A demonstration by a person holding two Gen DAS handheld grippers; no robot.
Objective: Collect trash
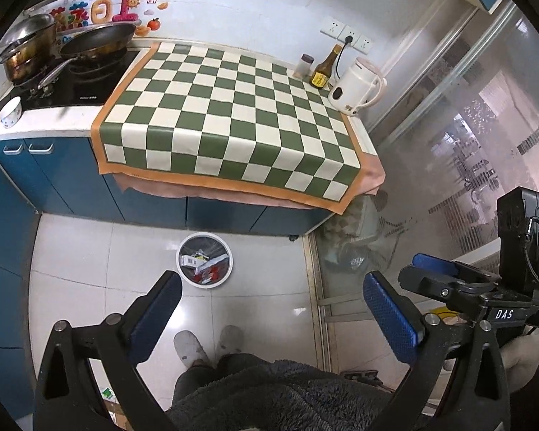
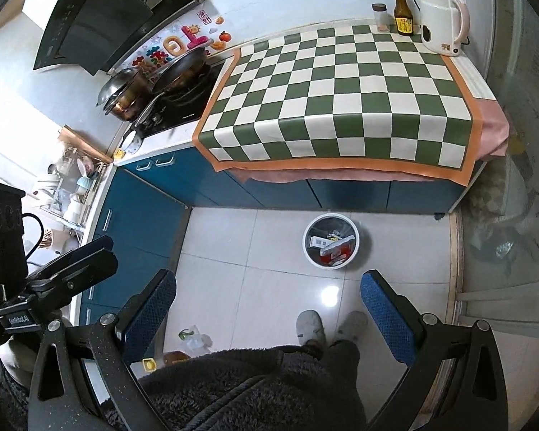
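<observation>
Both grippers, left [image 1: 271, 300] and right [image 2: 268, 300], hang spread wide with nothing in them. The bin [image 2: 330, 240] on the floor near the cabinets holds wrappers; the mat [image 2: 341, 97] looks bare. Seemingly nearly finished, though scraps [image 2: 194, 337] lie near-left.

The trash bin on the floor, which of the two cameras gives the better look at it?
The right wrist view. There the trash bin sits larger and clear of the open jaws, so the white packaging and red scraps inside read plainly. In the left wrist view the trash bin is smaller and sits close beside a blue pad, though its contents still show.
</observation>
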